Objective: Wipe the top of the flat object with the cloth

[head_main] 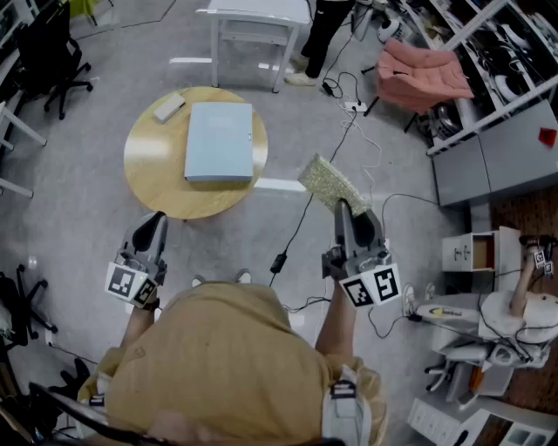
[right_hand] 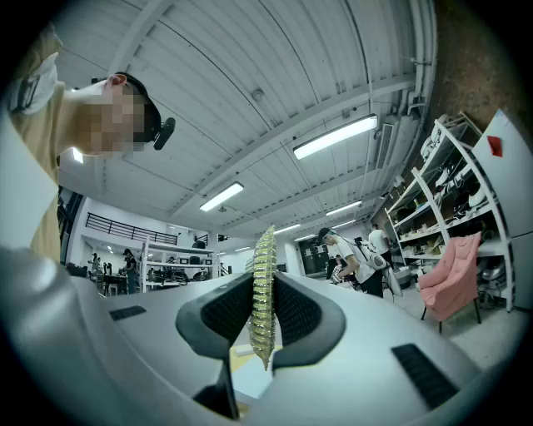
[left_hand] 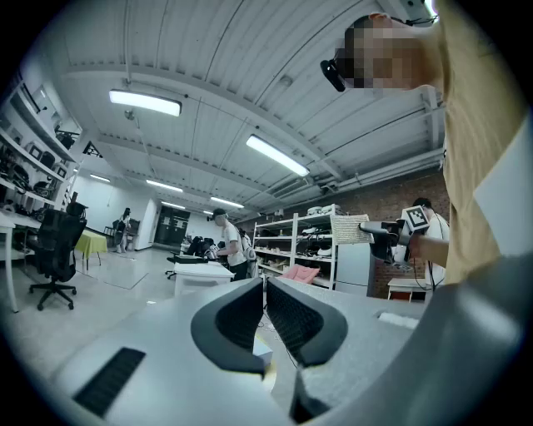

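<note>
The flat object (head_main: pixel 220 141) is a light blue rectangular slab lying on a round wooden table (head_main: pixel 157 170) ahead of me. My right gripper (head_main: pixel 343 209) is held up over the floor to the right of the table and is shut on a yellow-green textured cloth (head_main: pixel 330 182). In the right gripper view the cloth (right_hand: pixel 263 291) stands edge-on between the jaws of the right gripper (right_hand: pixel 263 320). My left gripper (head_main: pixel 157 219) hovers at the table's near edge. Its jaws are shut with nothing between them in the left gripper view (left_hand: pixel 265 291), where the cloth (left_hand: pixel 360 230) shows at the right.
A small white block (head_main: pixel 169 107) lies on the table's far left. Black cables (head_main: pixel 296 231) and a power strip run over the floor between table and right gripper. Beyond are a white table (head_main: pixel 257 22), a pink draped chair (head_main: pixel 423 74), grey cabinets (head_main: pixel 493 161) and office chairs (head_main: pixel 48 52).
</note>
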### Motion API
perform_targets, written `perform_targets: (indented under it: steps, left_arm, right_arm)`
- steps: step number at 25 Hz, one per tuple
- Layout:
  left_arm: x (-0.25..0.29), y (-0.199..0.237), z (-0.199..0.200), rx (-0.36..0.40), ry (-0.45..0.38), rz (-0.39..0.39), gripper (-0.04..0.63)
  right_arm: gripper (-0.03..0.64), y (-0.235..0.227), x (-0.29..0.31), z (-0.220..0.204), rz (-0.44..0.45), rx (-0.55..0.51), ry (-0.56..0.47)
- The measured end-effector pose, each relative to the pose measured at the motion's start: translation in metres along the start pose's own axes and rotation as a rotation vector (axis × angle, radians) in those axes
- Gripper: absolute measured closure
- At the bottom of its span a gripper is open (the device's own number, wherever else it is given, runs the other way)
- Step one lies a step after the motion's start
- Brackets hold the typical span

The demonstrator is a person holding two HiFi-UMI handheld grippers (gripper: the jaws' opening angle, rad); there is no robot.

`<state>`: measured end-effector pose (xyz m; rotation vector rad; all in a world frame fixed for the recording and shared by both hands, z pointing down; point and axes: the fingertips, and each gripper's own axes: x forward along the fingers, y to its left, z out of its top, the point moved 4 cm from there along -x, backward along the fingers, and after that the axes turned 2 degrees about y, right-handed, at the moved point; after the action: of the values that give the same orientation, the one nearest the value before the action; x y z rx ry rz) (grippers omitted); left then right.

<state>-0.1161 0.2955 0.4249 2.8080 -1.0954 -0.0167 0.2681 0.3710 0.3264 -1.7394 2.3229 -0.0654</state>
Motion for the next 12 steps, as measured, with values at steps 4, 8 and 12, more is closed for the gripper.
perform_targets:
  steps: [4, 8, 12]
  left_arm:
    - [0.0, -0.001, -0.001, -0.005, 0.007, 0.014, 0.58]
    - [0.003, -0.004, -0.004, -0.014, 0.019, 0.022, 0.58]
    - [0.005, -0.009, -0.009, -0.02, 0.029, 0.039, 0.58]
  right_arm:
    - [0.555, -0.001, 0.002, -0.002, 0.013, 0.008, 0.008]
    - [0.555, -0.002, 0.007, -0.006, 0.035, 0.028, 0.02]
    - [0.555, -0.001, 0.01, -0.01, 0.071, 0.013, 0.033]
